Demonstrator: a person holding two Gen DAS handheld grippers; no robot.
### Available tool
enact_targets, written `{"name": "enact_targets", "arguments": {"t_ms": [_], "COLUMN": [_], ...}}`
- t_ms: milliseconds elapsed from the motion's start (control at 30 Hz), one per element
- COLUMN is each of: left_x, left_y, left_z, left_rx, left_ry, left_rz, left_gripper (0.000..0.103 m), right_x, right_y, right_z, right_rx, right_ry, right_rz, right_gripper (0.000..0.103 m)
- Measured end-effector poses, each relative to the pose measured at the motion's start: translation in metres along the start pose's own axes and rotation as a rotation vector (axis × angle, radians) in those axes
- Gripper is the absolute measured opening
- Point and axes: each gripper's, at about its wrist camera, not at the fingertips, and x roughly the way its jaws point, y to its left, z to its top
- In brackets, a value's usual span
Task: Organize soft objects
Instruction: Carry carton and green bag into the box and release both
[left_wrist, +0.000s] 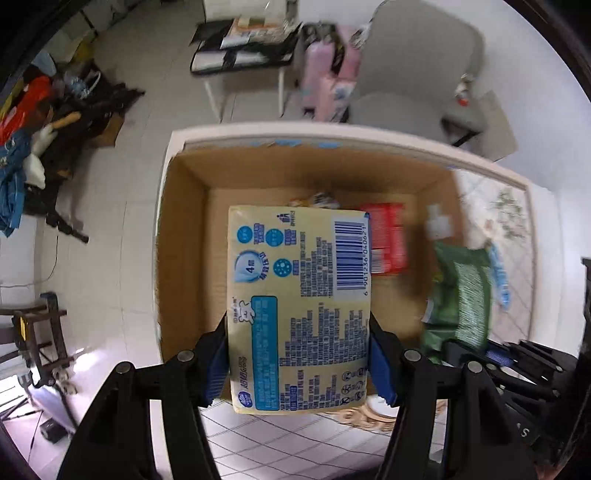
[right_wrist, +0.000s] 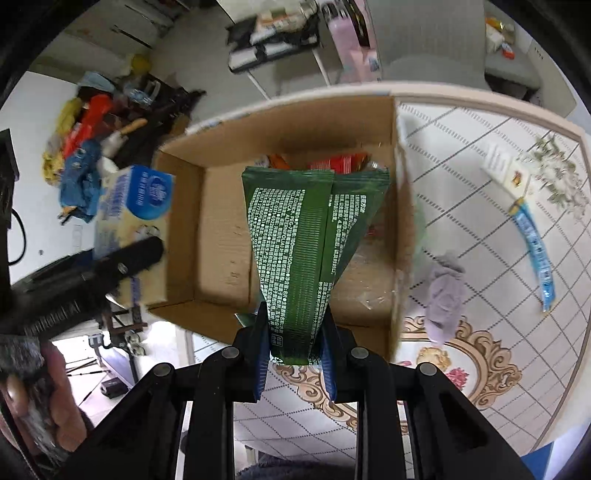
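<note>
left tongs (left_wrist: 298, 354): clenched on the near end of a yellow tissue pack (left_wrist: 299, 306), blue pads pressed against its two long sides
right tongs (right_wrist: 295, 350): clenched on the narrow bottom end of a green wipes pack (right_wrist: 306, 243), pads squeezing it so the pack fans out wider toward its far end
yellow tissue pack, place: held in the air, hanging over the open cardboard box (left_wrist: 184, 206); long axis running straight away from the left tongs, far end over the box floor
green wipes pack, place: held in the air over the same box (right_wrist: 221, 236) in the right wrist view; long axis also running away from the tongs, far end above the middle of the box
box, direction from tongs: below and ahead of both pairs; opening faces up, standing on the counter (right_wrist: 480, 258) at its left edge
already in box: a red packet (left_wrist: 386, 238) and an orange-and-white packet against the far wall, the near part of the floor bare
nearer hand: likely about equal; left pack sits toward the left wall, green pack toward the right wall
coming move, judged: lower and let go over the bare cardboard; each pack seems to have room on its own side
left on counter: a lilac cloth (right_wrist: 443, 299), a blue strip (right_wrist: 535, 247) and a small white packet (right_wrist: 506, 166), well apart from both tongs
</note>
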Motion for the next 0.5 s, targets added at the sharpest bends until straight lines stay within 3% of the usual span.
{"name": "enact_targets", "arguments": {"t_ms": [233,500], "left_x": [0.072,0.111], "left_y": [0.028,0.031], "left_z": [0.037,0.069], "left_rx": [0.001,0.016], "left_ry": [0.121,0.161], "left_rz": [0.023,0.032], "left_gripper": [0.06,0.061], "right_x": [0.06,0.102], "right_y": [-0.003,-0.003], "right_z": [0.008,0.016], "right_rx": [0.031,0.047], "right_ry": [0.084,0.125], "right_rz": [-0.079,-0.146], "right_gripper": [0.025,0.025]}}
